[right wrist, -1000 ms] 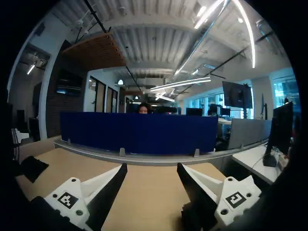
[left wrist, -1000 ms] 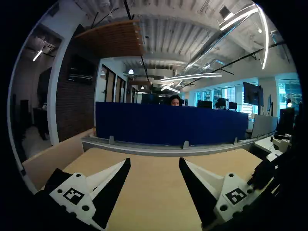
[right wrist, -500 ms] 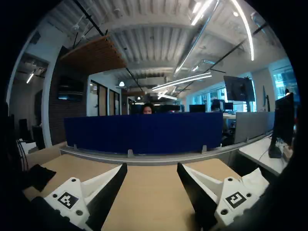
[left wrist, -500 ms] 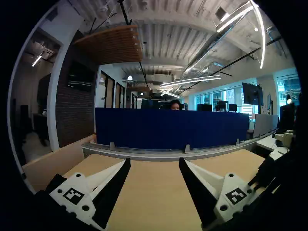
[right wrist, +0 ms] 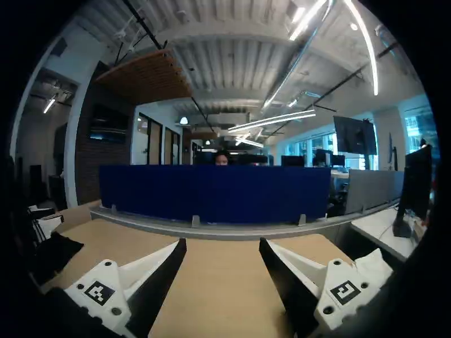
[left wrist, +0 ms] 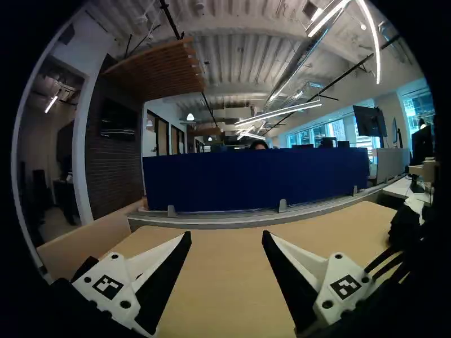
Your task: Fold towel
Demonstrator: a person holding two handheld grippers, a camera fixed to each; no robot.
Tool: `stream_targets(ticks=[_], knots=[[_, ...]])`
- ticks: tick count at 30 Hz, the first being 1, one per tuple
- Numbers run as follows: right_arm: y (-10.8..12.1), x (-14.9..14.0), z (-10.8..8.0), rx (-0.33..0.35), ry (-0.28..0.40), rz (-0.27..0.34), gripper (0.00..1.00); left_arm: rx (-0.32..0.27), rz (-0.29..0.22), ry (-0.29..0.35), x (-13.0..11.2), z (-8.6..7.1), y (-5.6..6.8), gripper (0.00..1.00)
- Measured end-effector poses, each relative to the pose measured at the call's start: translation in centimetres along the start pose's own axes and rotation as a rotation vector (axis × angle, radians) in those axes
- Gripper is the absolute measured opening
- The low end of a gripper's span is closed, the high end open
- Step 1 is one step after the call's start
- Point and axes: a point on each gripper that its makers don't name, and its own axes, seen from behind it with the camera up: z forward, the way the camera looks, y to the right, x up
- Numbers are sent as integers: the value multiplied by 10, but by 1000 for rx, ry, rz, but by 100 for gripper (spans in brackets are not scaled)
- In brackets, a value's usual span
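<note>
In the left gripper view my left gripper [left wrist: 225,234] is open above a light wooden table [left wrist: 225,281], with nothing between its fingers. In the right gripper view my right gripper [right wrist: 221,241] is also open and empty over the same kind of tabletop [right wrist: 220,281]. A white crumpled thing [right wrist: 376,262], perhaps the towel, peeks out behind the right finger at the table's right side; little of it shows. A dark shape with black cables [left wrist: 405,228] sits at the right edge of the left gripper view.
A blue partition [left wrist: 253,180] on a grey rail closes off the table's far edge, with a person's head above it. A black object [right wrist: 53,253] lies at the table's left in the right gripper view. A neighbouring desk holds a monitor [right wrist: 414,186].
Both views have shifted slightly while the fingers stayed open. In the right gripper view the white crumpled thing has come into sight behind the right finger.
</note>
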Motion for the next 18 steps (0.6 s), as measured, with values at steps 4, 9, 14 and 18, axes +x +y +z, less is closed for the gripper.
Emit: stream_targets(ticks=[4,9,14,18], knots=[[-9,-7,0,18,-12,-26,100,2,10,17,-9,-1,2,93],[-15,-13,1,34,-20,-45,100,11,1,32,-25,-1,-2,93],[-14,-15,2,29,-13,-39,100,23,-10,40,-46,-2,-9,93],[-11,-19,3,20,-5,-36,100,24,-21,50,-63,-1,-11,93]])
